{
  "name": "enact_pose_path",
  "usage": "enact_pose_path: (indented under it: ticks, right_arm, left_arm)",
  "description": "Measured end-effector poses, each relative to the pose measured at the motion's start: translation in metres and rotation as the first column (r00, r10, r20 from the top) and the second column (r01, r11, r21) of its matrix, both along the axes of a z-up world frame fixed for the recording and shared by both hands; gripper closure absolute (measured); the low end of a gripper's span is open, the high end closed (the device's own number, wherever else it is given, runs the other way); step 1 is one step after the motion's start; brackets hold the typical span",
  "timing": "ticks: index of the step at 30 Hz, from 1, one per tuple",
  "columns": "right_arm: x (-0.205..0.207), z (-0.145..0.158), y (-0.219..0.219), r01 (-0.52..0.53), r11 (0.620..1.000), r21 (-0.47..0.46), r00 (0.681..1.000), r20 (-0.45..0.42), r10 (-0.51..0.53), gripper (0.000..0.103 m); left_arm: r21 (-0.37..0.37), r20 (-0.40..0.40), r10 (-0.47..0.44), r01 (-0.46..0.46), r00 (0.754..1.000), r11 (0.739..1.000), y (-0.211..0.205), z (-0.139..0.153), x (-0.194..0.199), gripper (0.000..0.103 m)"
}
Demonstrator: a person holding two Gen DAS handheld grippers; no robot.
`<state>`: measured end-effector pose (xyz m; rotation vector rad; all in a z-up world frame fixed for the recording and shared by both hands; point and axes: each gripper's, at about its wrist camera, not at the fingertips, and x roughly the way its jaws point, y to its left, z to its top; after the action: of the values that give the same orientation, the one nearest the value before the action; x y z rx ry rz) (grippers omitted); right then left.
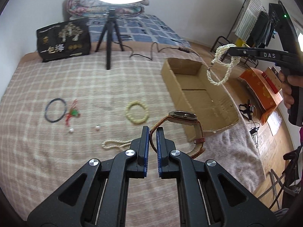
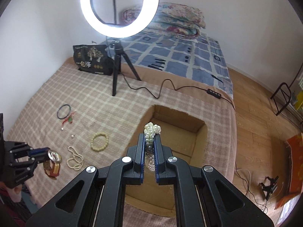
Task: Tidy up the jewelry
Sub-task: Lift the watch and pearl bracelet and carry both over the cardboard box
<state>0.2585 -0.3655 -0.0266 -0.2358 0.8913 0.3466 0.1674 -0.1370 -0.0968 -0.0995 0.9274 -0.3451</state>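
My left gripper (image 1: pixel 153 129) is shut on the brown strap of a wristwatch (image 1: pixel 182 116) and holds it above the checked blanket, beside the open cardboard box (image 1: pixel 198 94). It also shows in the right wrist view (image 2: pixel 44 154) with the watch (image 2: pixel 54 157). My right gripper (image 2: pixel 150 138) is shut on a white pearl necklace (image 2: pixel 151 130) and holds it over the box (image 2: pixel 181 136). In the left wrist view the necklace (image 1: pixel 223 64) hangs from the right gripper (image 1: pixel 226 54). On the blanket lie a yellow bead bracelet (image 1: pixel 137 112), a pearl strand (image 1: pixel 115 144), a dark ring bracelet (image 1: pixel 55 109) and a red-green charm (image 1: pixel 73 113).
Two small loose beads (image 1: pixel 97 128) lie on the blanket. A ring light tripod (image 1: pixel 109 37) and its cable stand at the back, next to a black bag (image 1: pixel 64 39). An orange box (image 1: pixel 265 92) sits on the wooden floor to the right of the bed edge.
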Motion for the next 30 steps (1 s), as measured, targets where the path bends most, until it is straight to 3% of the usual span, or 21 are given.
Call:
enact_pose_path:
  ticks: [16,30]
  right_arm:
    - [0.040,-0.026,-0.045,0.078,0.994,0.071,0.997,-0.015,-0.078,0.096]
    - [0.065,-0.065,-0.059,0.110,0.991,0.072,0.991,-0.082,-0.104,0.096]
  left_arm:
    - [0.004,-0.031,-0.122,0.122,0.992,0.993,-0.111,-0.016,0.030,0.098]
    - [0.014,-0.063,-0.128,0.129,0.990,0.992,-0.139,-0.038,0.042,0.098]
